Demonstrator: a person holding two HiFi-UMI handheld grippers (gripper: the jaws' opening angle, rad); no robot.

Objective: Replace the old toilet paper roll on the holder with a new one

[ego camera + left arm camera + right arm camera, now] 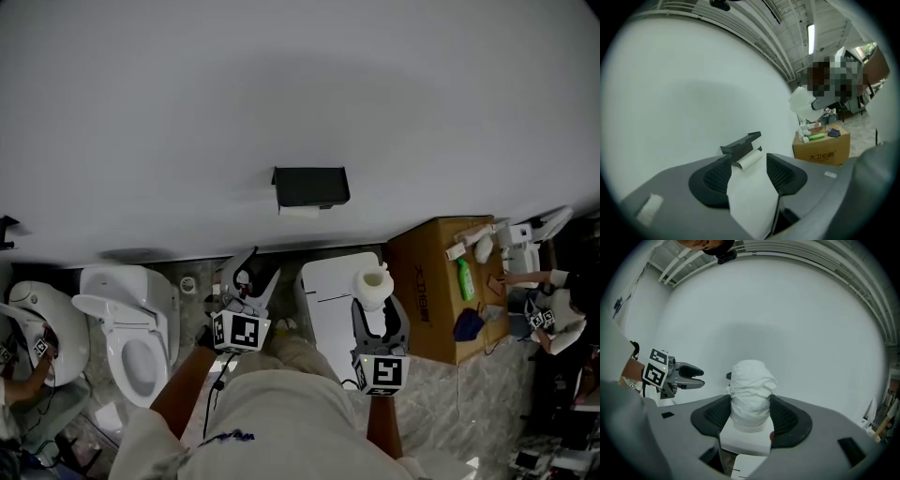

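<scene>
up on the wall: holder (311, 186) with old roll (300, 212) tucked beneath, long axis level along the wall.
left gripper (258, 272): jaws wide apart, empty, lined up on the old roll, well short of it; seemingly the nearer one.
right gripper (380, 306): jaws clamped on new roll (374, 284), upright, off to the holder's right.

Black holder (311, 187) on wall (281, 94), right gripper (380, 311) apparently gripping paper roll (375, 282)
</scene>
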